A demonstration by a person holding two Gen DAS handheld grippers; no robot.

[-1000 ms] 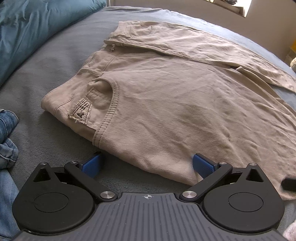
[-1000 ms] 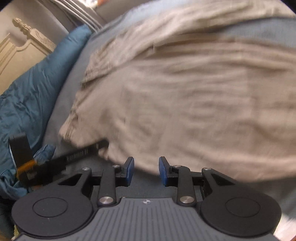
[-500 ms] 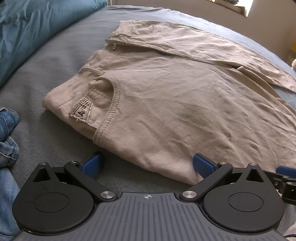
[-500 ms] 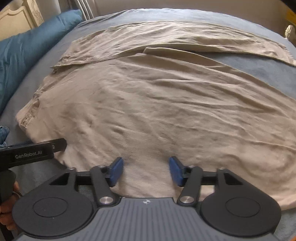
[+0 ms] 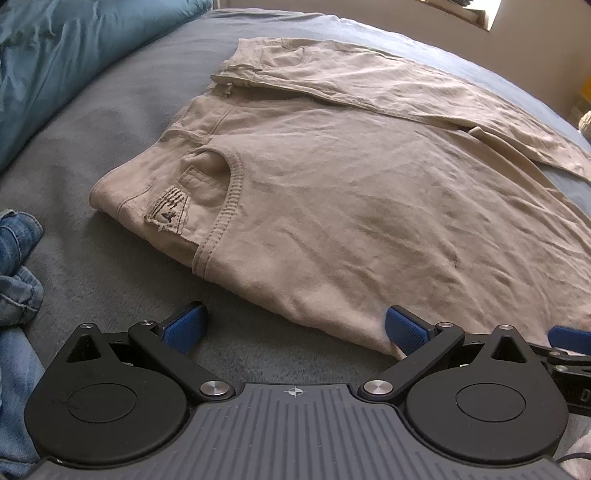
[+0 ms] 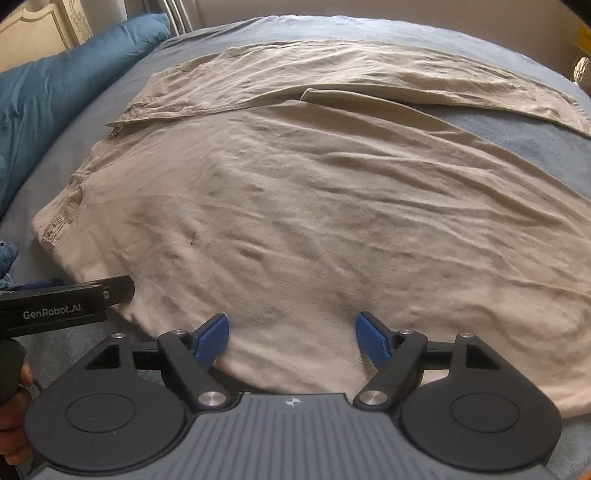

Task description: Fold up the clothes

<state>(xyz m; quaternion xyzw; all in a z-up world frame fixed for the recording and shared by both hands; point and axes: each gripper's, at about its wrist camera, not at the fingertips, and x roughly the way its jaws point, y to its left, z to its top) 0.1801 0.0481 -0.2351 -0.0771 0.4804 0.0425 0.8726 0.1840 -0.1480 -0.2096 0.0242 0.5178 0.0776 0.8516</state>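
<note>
Home bedroom. Wide bed [image 6: 517, 136] with a grey-blue cover fills both views; teal duvet [image 6: 55, 81] bunched along its left side, cream carved headboard [image 6: 40, 26] behind that duvet. Beige trousers [image 5: 351, 221] spread on the bed, blue jeans [image 5: 18, 266] heaped at its near-left edge. Plain wall beyond the bed.

The right gripper [image 5: 569, 338] is showing only one blue pad at the left wrist view's right edge, the rest cut off. The jeans [image 5: 16, 266] are running off the left edge, and the beige trousers [image 6: 314, 221] are disappearing under the gripper body. A hand [image 6: 14, 424] is peeking in, mostly cropped.
</note>
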